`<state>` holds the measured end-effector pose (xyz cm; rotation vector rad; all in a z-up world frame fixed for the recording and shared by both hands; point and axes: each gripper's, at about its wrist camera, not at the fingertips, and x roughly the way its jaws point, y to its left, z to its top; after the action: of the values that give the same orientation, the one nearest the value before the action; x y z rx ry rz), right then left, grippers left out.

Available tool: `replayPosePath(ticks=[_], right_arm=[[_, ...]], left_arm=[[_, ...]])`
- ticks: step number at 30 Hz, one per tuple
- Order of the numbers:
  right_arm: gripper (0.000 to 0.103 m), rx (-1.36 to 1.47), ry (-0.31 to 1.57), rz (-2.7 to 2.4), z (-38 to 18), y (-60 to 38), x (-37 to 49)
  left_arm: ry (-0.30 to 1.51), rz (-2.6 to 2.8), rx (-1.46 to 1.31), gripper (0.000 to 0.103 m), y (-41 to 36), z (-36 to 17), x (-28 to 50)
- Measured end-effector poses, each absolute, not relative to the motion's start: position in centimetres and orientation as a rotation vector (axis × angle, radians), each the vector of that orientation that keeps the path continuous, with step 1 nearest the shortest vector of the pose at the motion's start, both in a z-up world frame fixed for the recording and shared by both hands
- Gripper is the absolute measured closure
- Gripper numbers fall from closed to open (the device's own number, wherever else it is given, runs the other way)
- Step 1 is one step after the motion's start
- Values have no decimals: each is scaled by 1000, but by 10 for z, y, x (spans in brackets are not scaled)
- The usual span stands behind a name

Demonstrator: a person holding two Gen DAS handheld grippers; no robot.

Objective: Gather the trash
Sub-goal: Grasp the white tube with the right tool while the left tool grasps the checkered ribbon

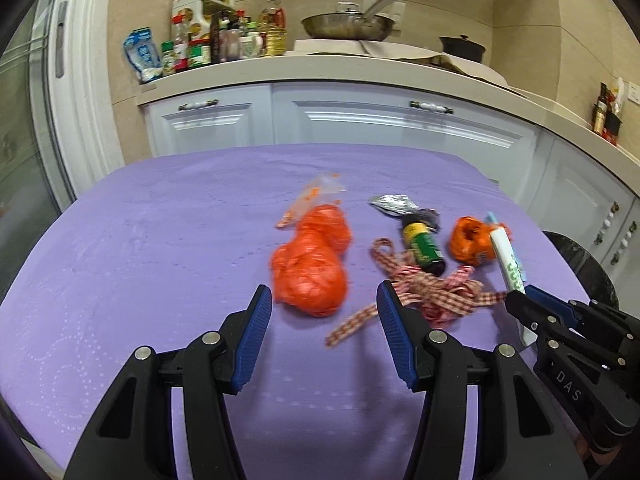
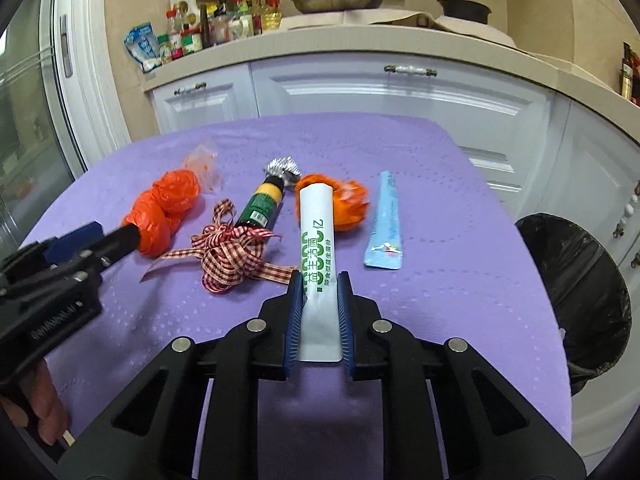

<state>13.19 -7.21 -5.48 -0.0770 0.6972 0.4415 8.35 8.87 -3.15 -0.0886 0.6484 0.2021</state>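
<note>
**Holding one sachet, bag wad lined up next: what can still go sideways**

Gripping the white sachet with my right gripper right now; the jaws are pinched on its lower half, and the long top end sticks out forward, over the middle of the purple table. My left gripper is spread wide with nothing in it, hovering low with the orange bag wad sitting just ahead of its fingertips, toward the left part of the pile.

The rest of the trash is bunched mid-table: checkered ribbon, a small dark bottle with crumpled foil at its neck, a second orange wad, a clear wrapper, and a blue sachet nearer the right edge. The black-lined bin is off the table's right edge.

My worries:
- The sachet is slick and floppy, so I reckon a quick swing to the bin could slide it out of the pads.
- Its free end might clip the bin rim and fold.
- On the left, the ribbon loops lie right by my inner finger, so closing there could snag ribbon along with the wad.
- The wad is squishy and might just squirt out.
</note>
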Motion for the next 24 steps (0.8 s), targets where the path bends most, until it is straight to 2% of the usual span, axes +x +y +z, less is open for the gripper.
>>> replayPosePath(ticks=[2,6,13,20,24], right_arm=[[86,-60,690,438,-52,-80,132],[86,-25,690,433,-49,-95,135],[86,12,686,403,-50,-116,140],[86,45,682,377,-51,-135,146],[86,54,689,376,-54,-141,149]], left_arm=[[649,181,-86,48,81,-31,86],[643,142,-79,39,65,-30,89],[646,103,-38,33,41,-31,105],[688,93,-16,33,27,-40,119],[714,95,-19,47,24,-45,123]])
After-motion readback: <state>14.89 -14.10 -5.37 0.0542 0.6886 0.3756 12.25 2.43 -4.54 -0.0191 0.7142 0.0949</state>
